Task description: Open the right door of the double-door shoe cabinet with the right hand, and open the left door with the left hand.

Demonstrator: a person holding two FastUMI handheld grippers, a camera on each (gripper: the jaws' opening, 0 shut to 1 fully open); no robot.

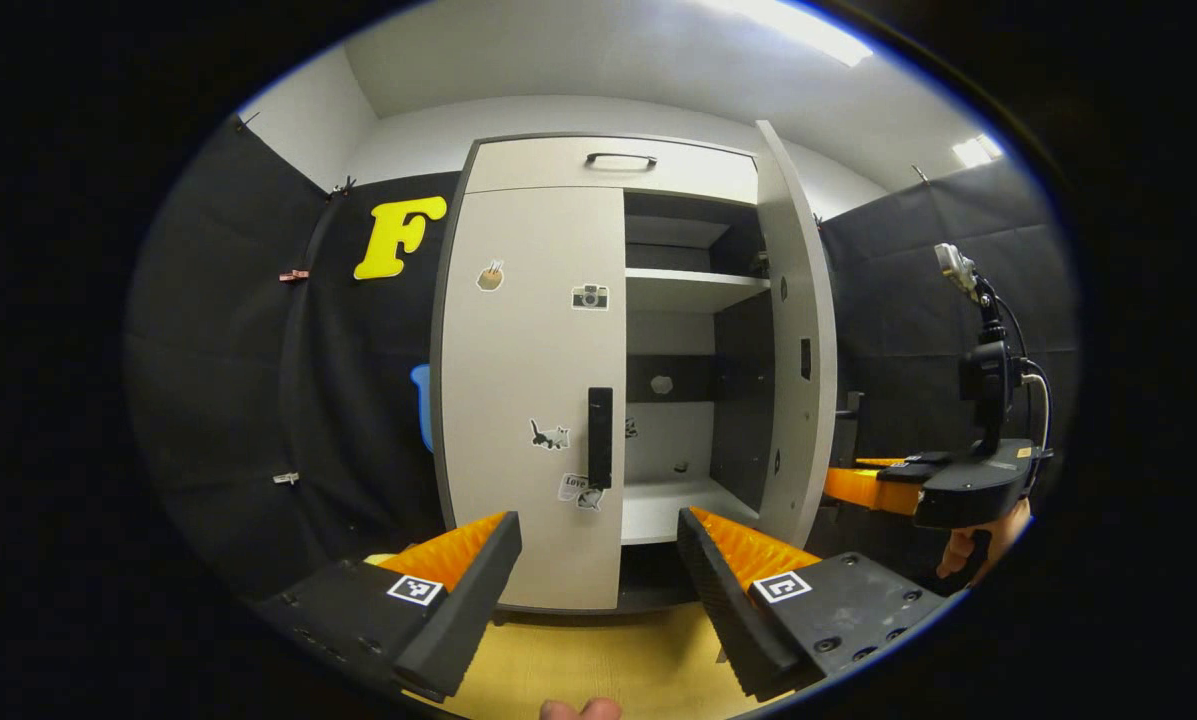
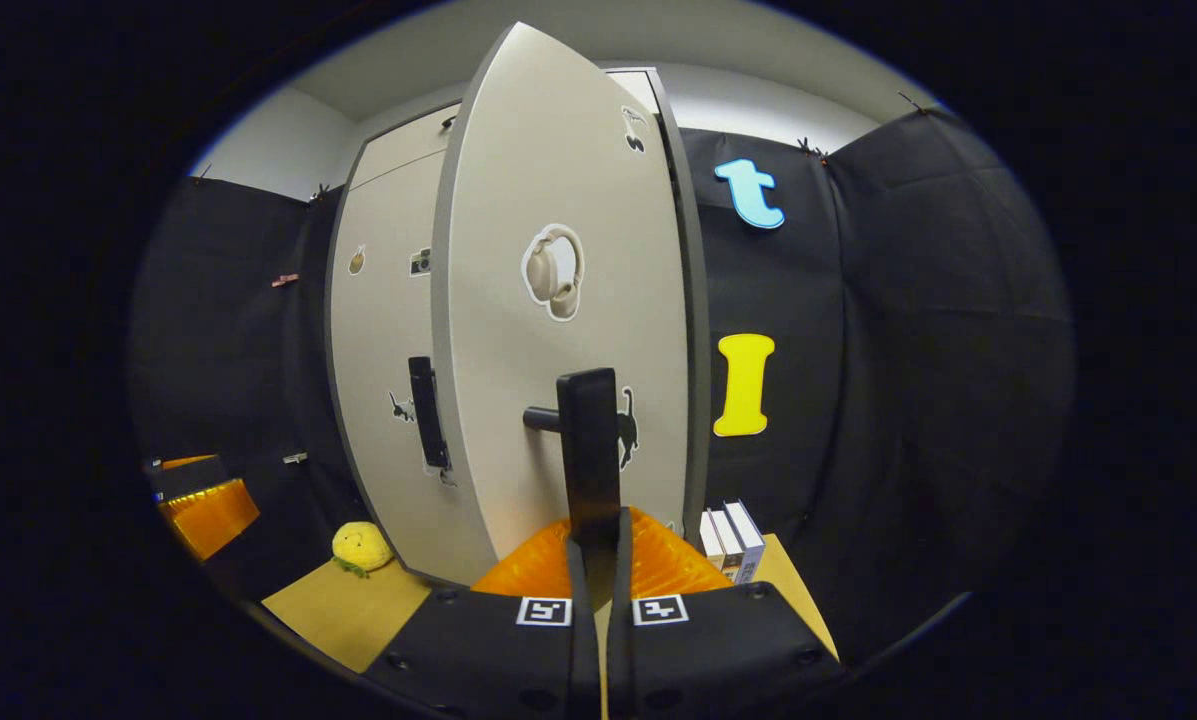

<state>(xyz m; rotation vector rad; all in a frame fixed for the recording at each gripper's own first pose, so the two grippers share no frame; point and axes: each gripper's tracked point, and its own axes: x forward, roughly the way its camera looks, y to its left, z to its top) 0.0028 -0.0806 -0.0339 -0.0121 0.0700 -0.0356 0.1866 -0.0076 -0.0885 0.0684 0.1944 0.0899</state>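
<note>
The shoe cabinet [image 1: 598, 380] stands against the booth wall on a yellow-tan floor [image 1: 578, 665]. Its right door [image 1: 796, 340] is swung well out, edge-on in the left gripper view. Its left door [image 1: 528, 400] is shut flush, with its dark vertical handle [image 1: 600, 437] near the inner edge. Above both doors sits a closed drawer front with a bar pull [image 1: 620, 159].

Contents of the open right compartment: an upper shelf [image 1: 688, 288] that looks bare, a dark band across the back panel below it, and a lower shelf [image 1: 673, 505] on which only a small dark speck shows near the back; what it is cannot be made out. The left compartment is hidden behind its door.

The left gripper [image 1: 598, 565] is held low in front of the cabinet, fingers spread wide, nothing between them, apart from the left door's handle.

The right gripper [image 2: 595, 545] has its fingers drawn together on the lower end of the right door's handle [image 2: 588, 450], pressing it from both sides. From the left gripper view it appears beyond the open door's edge, with a hand [image 1: 978, 545] beneath it.

Stickers mark both door fronts, including a headphone sticker [image 2: 554, 272] on the right door. On the floor, a small yellow plush [image 2: 361, 548] lies near the cabinet's left corner, and three upright boxes [image 2: 733, 540] stand just beside its right side.
</note>
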